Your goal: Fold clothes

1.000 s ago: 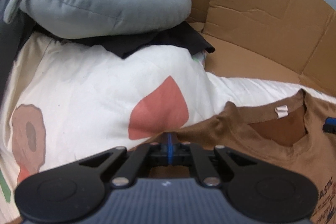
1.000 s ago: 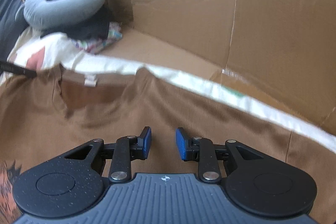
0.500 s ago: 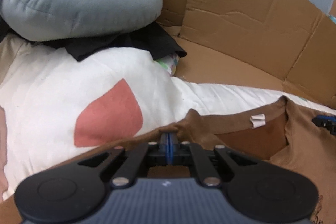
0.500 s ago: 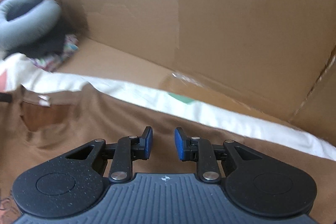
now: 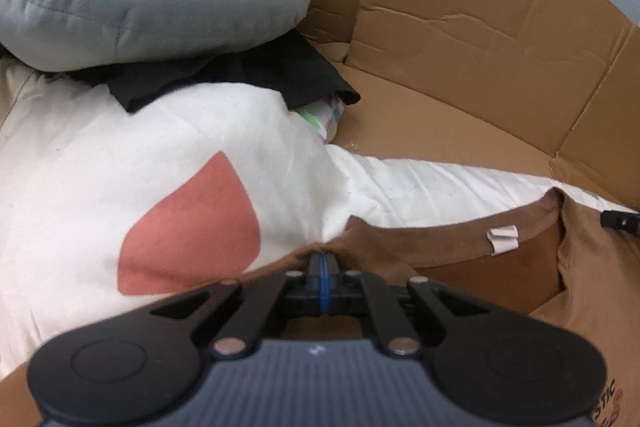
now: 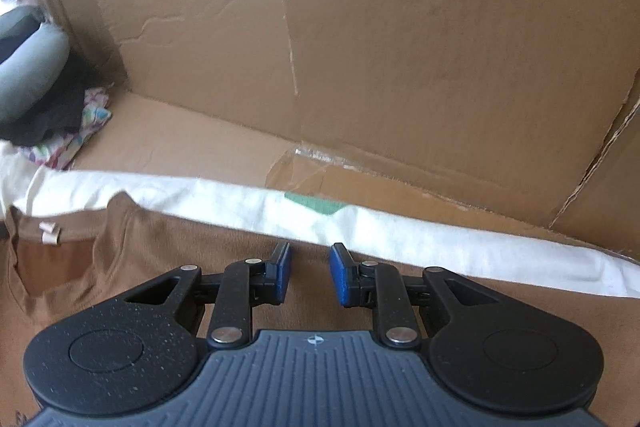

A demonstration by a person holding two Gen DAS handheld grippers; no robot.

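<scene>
Now the left gripper (image 5: 322, 261) is pinching the brown shirt (image 5: 592, 267) at its left shoulder on the white sheet (image 5: 120, 155), while the right gripper (image 6: 306, 273) is hovering, jaws apart, over the far right shoulder; closing short would probably miss that edge and skew the fold.

Shirt print (image 5: 610, 401) cut off at edge

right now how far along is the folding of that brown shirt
Early. Done: the brown shirt lies spread over the white sheet, neck label showing. In hand: the left gripper is shut on the shirt's top edge beside the collar; the right gripper hovers open over the opposite shoulder. Left: every fold.
</scene>
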